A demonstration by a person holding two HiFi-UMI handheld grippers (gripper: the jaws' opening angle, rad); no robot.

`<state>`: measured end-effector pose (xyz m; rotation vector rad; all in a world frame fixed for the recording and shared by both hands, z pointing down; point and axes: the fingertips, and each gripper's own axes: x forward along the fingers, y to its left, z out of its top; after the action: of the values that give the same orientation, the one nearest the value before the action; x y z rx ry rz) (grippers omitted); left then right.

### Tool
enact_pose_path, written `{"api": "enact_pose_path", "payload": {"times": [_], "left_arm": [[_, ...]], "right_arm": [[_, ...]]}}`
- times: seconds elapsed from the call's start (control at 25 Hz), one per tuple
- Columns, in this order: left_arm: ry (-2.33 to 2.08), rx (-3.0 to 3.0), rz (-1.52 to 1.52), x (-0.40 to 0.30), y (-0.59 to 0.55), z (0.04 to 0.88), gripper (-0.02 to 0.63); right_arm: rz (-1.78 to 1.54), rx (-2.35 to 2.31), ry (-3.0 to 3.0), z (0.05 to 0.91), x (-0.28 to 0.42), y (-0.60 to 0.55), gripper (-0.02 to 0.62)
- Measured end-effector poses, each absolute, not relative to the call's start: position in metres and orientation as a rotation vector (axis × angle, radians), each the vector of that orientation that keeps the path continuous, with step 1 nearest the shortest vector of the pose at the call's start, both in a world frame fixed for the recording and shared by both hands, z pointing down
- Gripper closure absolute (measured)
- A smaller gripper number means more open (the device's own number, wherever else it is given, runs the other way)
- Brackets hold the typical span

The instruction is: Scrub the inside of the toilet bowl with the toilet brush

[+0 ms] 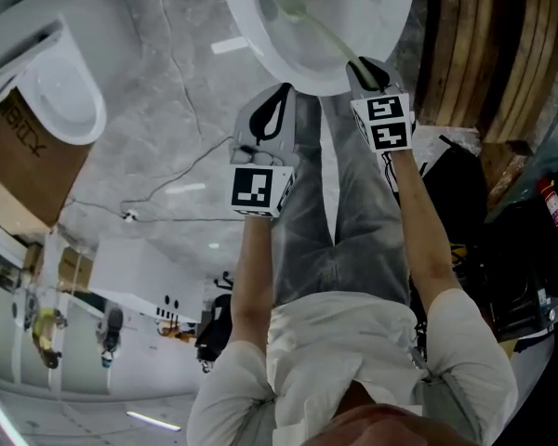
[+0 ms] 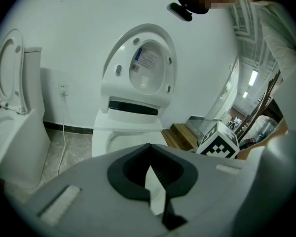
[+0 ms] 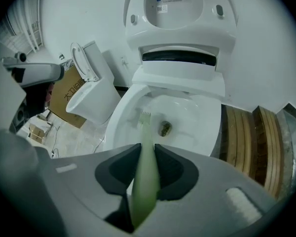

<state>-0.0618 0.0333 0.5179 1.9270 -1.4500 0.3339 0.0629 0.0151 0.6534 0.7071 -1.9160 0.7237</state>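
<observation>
**Long brush, narrow pinch**

The brush (image 3: 144, 181) sat clamped by its green handle between my right gripper's (image 3: 147, 149) jaws. Its bristles were down inside the bowl (image 3: 202, 122) at frame centre, just left of the drain (image 3: 164, 128). I judged the handle could twist or slip once I pressed, since I pinched it far from the head. A hard stroke could also flick water out. My right arm reached forward, nearly straight. My left gripper (image 1: 281, 91) hung beside it, tips together, empty.
</observation>
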Motion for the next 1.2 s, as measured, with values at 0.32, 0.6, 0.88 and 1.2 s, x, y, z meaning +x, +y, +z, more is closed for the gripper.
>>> {"api": "enact_pose_path", "payload": {"times": [0.32,0.6,0.88,1.2], "left_arm": [[-1.450,1.923,0.316,-0.067,0.039,0.522,0.588],[-1.429,1.931,0.317,-0.065,0.041,0.521,0.588],[-1.401,1.950,0.325,-0.064,0.044,0.523,0.588],[-1.378,1.968,0.325,-0.066,0.042,0.525,0.588]], "right_arm": [[0.732,0.640,-1.887,0.659,0.056,0.035,0.506],[0.706,0.585,-1.886,0.650,0.058,0.051,0.505],[0.624,0.514,-1.861,0.646,0.067,0.062,0.505],[0.486,0.420,-1.804,0.652,0.084,0.074,0.505]]}}
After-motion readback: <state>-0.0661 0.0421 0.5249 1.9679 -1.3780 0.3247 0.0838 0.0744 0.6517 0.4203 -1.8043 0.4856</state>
